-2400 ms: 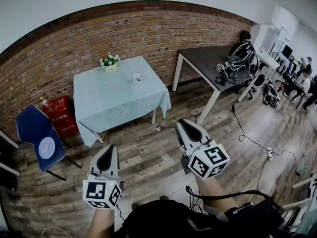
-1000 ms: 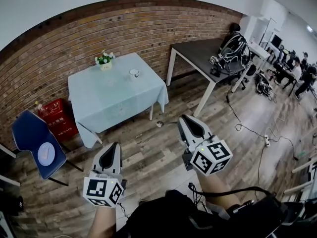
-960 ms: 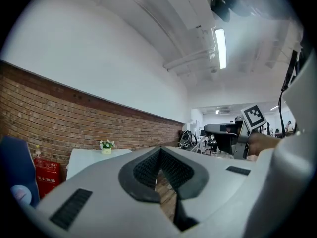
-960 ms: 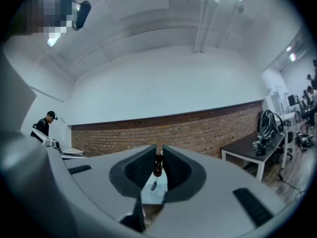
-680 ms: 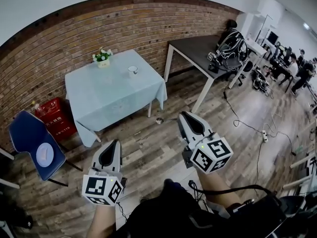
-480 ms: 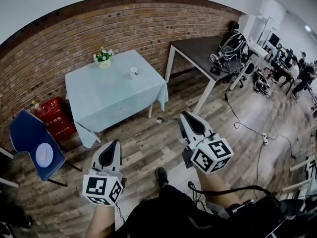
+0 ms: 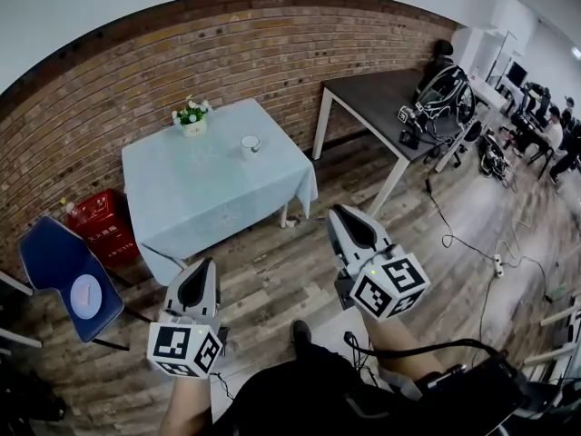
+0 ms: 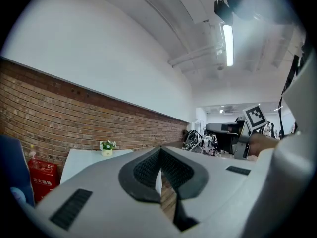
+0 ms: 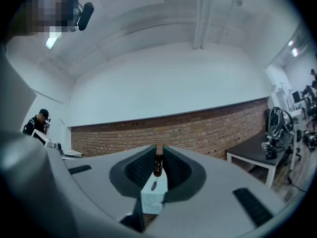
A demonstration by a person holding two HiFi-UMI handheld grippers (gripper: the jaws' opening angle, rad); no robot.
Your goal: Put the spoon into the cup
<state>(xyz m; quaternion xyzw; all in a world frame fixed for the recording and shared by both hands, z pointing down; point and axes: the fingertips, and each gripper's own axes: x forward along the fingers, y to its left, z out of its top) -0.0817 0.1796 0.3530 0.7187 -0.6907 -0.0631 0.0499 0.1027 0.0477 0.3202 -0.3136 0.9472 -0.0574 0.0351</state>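
A white cup [image 7: 250,143] stands near the far edge of a table with a pale blue cloth [image 7: 204,198], some way ahead of both grippers. In the right gripper view a small spoon [image 9: 157,166] with a brown handle is pinched between the jaws, its bowl hanging down, and the blue cloth [image 9: 152,198] shows beyond it. My right gripper [image 7: 339,211] [image 9: 159,151] is shut on that spoon. My left gripper [image 7: 203,265] [image 8: 160,149] is held level at the left, shut with nothing in it. The head view does not show the spoon.
A small flower pot [image 7: 192,117] [image 8: 106,146] sits at the table's back edge. A blue chair [image 7: 65,266] and a red crate [image 7: 96,220] stand to the left by the brick wall. A dark table [image 7: 386,94] and floor cables [image 7: 458,243] lie to the right.
Both grippers have travelled forward over the wooden floor and the blue-clothed table now sits a little nearer. Neither gripper's jaws changed; the spoon stays in the right one.
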